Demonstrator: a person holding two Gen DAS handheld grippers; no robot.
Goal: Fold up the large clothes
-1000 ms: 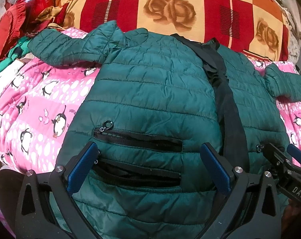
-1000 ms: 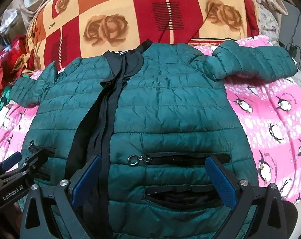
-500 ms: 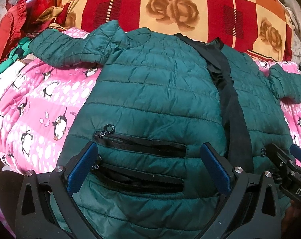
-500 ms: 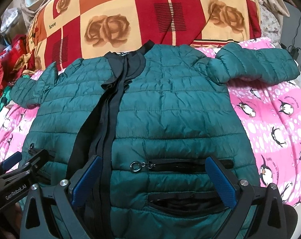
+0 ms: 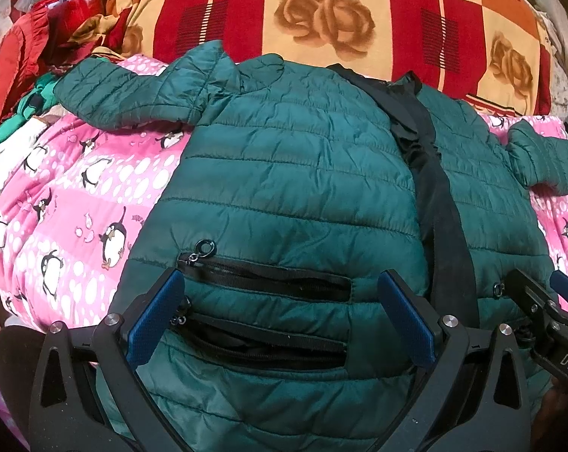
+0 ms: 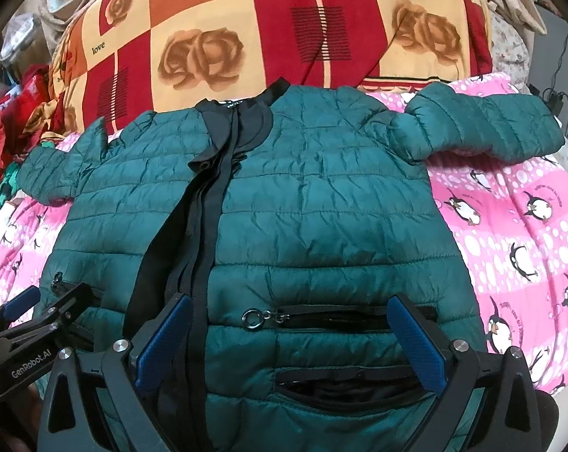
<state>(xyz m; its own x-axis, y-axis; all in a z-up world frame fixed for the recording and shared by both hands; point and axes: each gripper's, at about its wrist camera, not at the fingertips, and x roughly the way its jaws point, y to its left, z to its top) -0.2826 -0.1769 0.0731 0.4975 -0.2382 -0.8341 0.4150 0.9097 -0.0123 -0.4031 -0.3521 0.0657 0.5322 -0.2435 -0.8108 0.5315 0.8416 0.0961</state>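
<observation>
Jacket (image 5: pixel 302 173): green quilted, spread front-up on the pink penguin blanket (image 5: pixel 76 203), sleeves out to both sides.
Hem: hidden behind the gripper frames.
Left gripper (image 5: pixel 280 316): jaws wide apart over the left pockets, holding nothing.
Right gripper (image 6: pixel 289 342): likewise spread over the right pockets.
Rose quilt (image 6: pixel 276 37): behind the collar.
Red clothes (image 5: pixel 39 45): heaped far left, shapes unclear.

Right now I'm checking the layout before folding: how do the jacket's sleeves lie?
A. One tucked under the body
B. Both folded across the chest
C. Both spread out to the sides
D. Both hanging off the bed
C: each sleeve of the jacket lies out sideways on the pink blanket.
</observation>
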